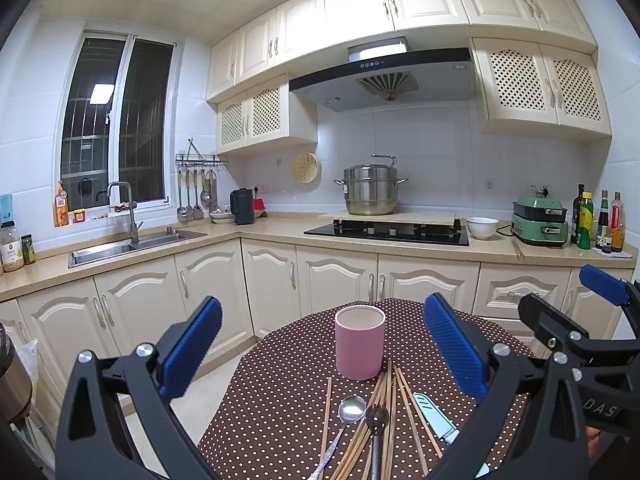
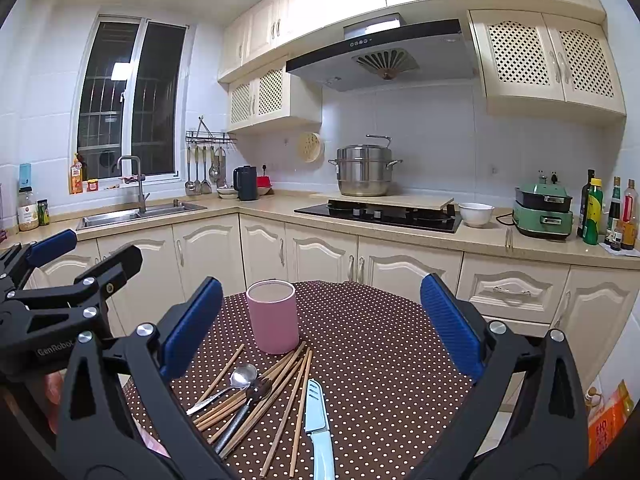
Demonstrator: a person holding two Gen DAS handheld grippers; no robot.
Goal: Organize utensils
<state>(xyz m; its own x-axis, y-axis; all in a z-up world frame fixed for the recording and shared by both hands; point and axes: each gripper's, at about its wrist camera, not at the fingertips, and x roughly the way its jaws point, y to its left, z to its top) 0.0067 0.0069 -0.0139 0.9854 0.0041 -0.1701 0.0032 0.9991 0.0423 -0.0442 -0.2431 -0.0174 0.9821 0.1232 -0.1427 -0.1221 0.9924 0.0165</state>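
Note:
A pink cup stands upright on a brown polka-dot table. In front of it lie several wooden chopsticks, a silver spoon, a dark spoon and a pale blue knife. My left gripper hovers open above the pile, nothing between its fingers. My right gripper is also open and empty, to the right of the left one. Each shows at the edge of the other's view.
Behind the table runs a kitchen counter with a sink, a black hob bearing a steel pot, a white bowl, a green appliance and bottles. Cream cabinets sit below and above.

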